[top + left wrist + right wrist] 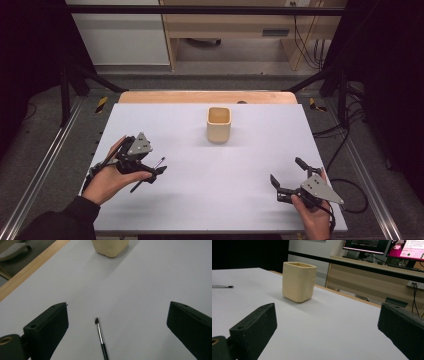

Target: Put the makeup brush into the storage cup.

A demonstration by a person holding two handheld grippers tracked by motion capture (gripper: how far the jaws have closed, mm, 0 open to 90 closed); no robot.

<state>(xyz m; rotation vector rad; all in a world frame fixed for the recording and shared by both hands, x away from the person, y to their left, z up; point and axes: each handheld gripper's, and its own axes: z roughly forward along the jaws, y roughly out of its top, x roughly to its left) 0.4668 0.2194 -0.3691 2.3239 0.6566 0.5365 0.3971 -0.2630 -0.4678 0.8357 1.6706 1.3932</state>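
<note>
While lying flat, the thin black-handled brush shows a dark tip.

Black claws with grey three-cornered plates, trailing black cables; dark sleeve.

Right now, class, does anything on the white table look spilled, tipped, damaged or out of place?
Nothing stands out. The cream square-sided cup stands upright, and the thin black-handled brush lies flat on the white table between the open left gripper jaws.

Lab or office test rig. White table sits inside a black metal frame, cables trailing at far right. Behind it: wooden desk with lit monitors.
</note>
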